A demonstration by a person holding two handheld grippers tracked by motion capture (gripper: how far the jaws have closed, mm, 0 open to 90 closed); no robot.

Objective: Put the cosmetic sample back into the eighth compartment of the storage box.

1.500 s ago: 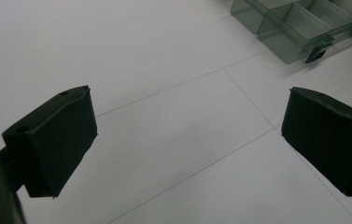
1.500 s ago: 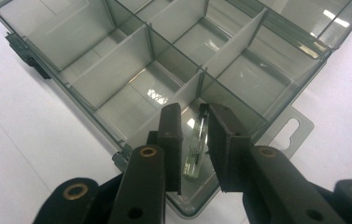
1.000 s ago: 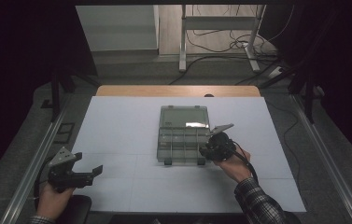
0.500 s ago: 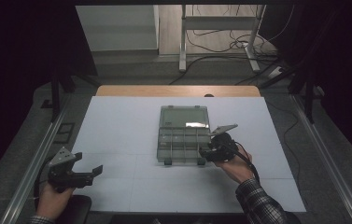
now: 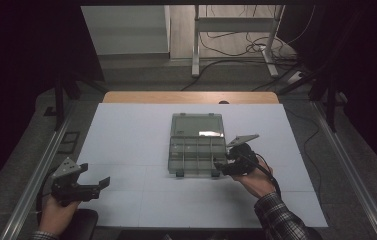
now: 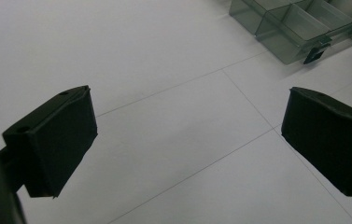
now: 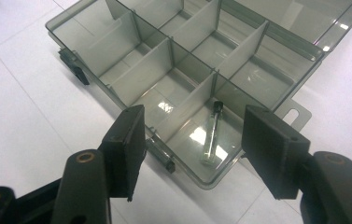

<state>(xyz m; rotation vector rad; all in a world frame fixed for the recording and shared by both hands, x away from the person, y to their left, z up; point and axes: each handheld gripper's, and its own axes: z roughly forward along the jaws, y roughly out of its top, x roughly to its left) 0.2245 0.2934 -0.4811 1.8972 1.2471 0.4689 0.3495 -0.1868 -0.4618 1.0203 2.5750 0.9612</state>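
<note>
Since a second ago the right gripper [image 5: 224, 165] has shifted slightly at mid-frame, jaws spread over the organizer box [image 5: 197, 145]; left gripper [image 5: 96, 186] unmoved lower left, jaws spread.

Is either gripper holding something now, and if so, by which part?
Nothing is held. The right gripper is open above the box compartment containing a small vial; the left gripper is open over the table.

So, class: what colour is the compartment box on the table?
The compartment box is clear smoky grey-green, best seen in the right gripper view.

A small tube [image 7: 211, 133] lies in the organizer box's [image 5: 196, 150] near-right compartment (box mid-table).
</note>
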